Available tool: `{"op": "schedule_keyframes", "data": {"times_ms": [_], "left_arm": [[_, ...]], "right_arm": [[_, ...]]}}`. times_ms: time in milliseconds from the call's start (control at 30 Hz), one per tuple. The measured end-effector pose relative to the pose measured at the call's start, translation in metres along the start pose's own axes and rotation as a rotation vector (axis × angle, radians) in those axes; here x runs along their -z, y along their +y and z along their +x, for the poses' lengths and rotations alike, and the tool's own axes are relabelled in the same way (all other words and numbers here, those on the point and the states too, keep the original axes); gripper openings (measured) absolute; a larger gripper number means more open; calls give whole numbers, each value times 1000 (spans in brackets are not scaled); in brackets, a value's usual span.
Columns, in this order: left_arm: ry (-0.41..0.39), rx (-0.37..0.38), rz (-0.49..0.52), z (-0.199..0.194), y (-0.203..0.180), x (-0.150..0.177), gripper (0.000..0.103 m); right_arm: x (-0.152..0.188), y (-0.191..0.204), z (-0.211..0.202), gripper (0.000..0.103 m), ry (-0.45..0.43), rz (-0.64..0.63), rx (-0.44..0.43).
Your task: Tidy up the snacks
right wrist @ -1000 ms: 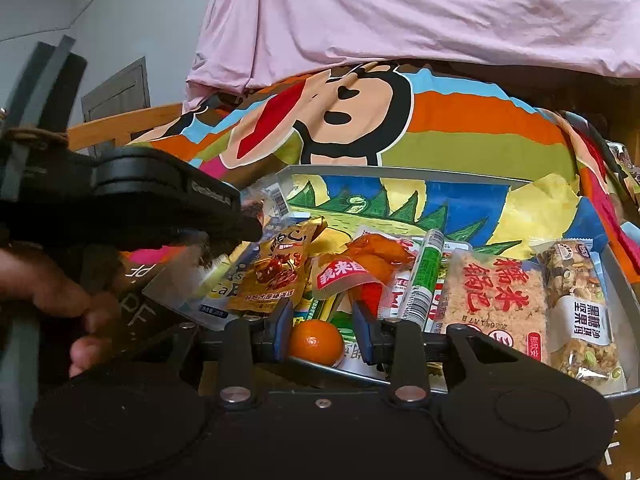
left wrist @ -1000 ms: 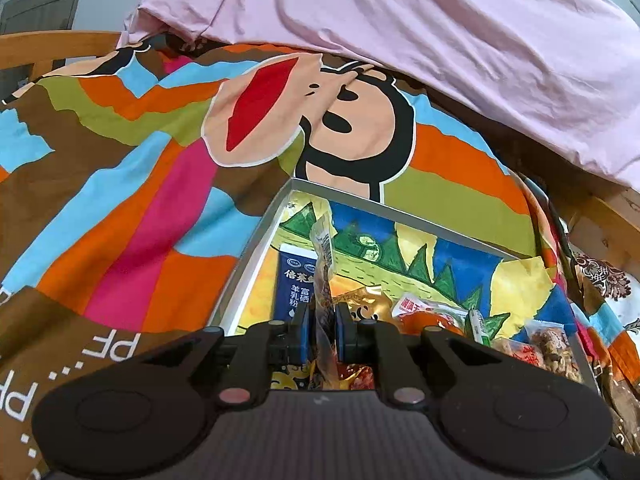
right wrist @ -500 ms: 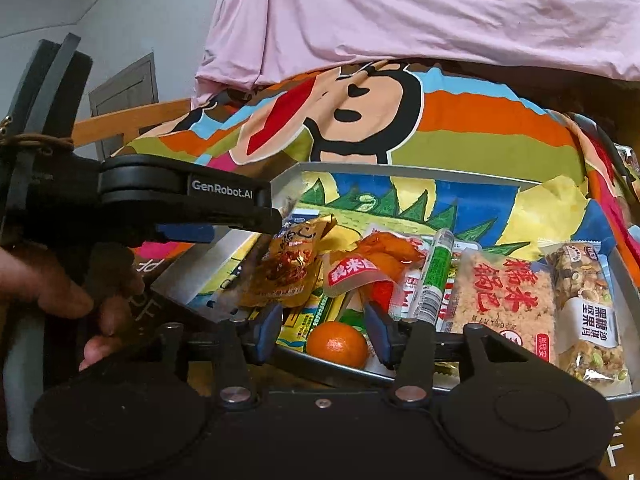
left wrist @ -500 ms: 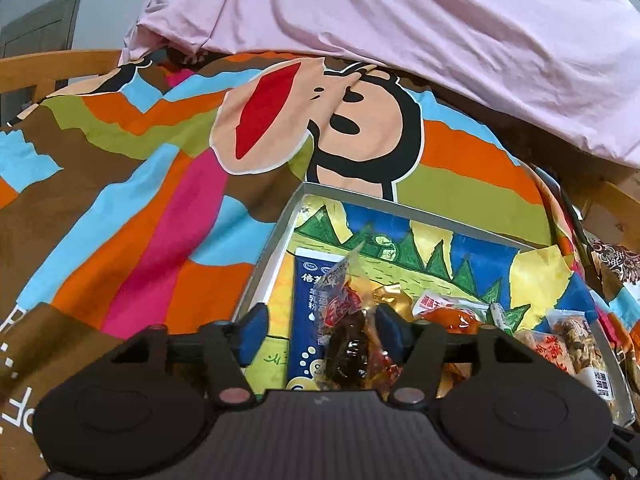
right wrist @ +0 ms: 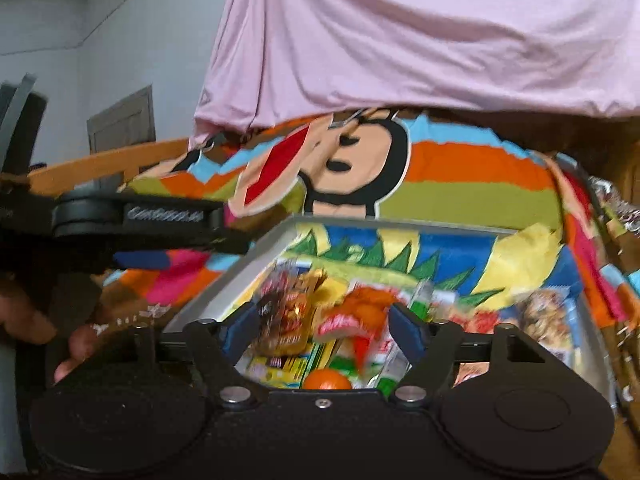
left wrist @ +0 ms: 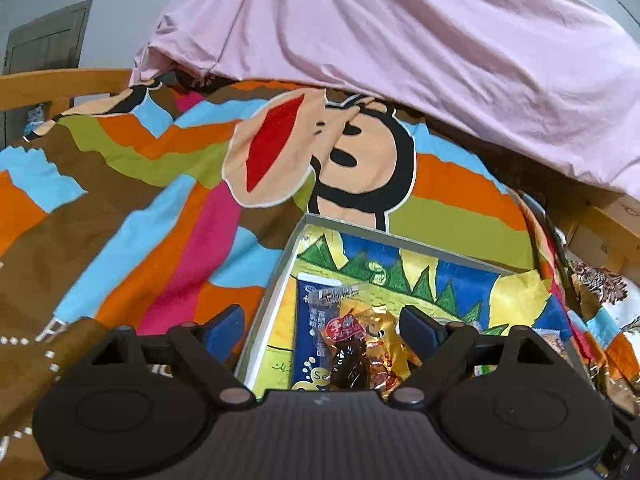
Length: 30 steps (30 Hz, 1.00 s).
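While the striped cartoon bedspread (left wrist: pixel 120 208) stretches beyond both tongs, the snack tray (left wrist: pixel 276 276) lies just ahead of them. Left tongs (left wrist: pixel 320 328) are released above a dark snack packet (left wrist: pixel 348 356) on a blue sachet (left wrist: pixel 308 320). Right tongs (right wrist: pixel 324 326) are released too, a small orange (right wrist: pixel 328 379) just below them.

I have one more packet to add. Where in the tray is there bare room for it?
The tray's far strip is bare, between the far rim and the blue sachet, running right across the printed trees. A narrow yellow strip is also free along the left wall. The near half is crowded: brown date packet, gold wrappers, orange.
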<state>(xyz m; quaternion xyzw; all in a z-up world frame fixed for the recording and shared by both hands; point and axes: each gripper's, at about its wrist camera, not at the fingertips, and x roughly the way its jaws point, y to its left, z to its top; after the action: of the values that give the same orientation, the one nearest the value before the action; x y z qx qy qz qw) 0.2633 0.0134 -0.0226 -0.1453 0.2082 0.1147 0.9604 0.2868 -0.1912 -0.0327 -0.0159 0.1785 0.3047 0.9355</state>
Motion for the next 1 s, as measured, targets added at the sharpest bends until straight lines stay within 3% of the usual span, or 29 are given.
{"op": "schedule_keyframes", "data": {"times_ms": [433, 667, 1000], "left_arm": [[-71, 22, 5, -79, 4, -13, 101], [-86, 41, 32, -118, 4, -11, 102], [-108, 58, 71, -171, 6, 8, 102]], "right_arm": [[-28, -10, -77, 101, -117, 64, 67], [-40, -17, -121, 102, -209, 153, 117], [-20, -3, -168, 102, -220, 234, 170]]}}
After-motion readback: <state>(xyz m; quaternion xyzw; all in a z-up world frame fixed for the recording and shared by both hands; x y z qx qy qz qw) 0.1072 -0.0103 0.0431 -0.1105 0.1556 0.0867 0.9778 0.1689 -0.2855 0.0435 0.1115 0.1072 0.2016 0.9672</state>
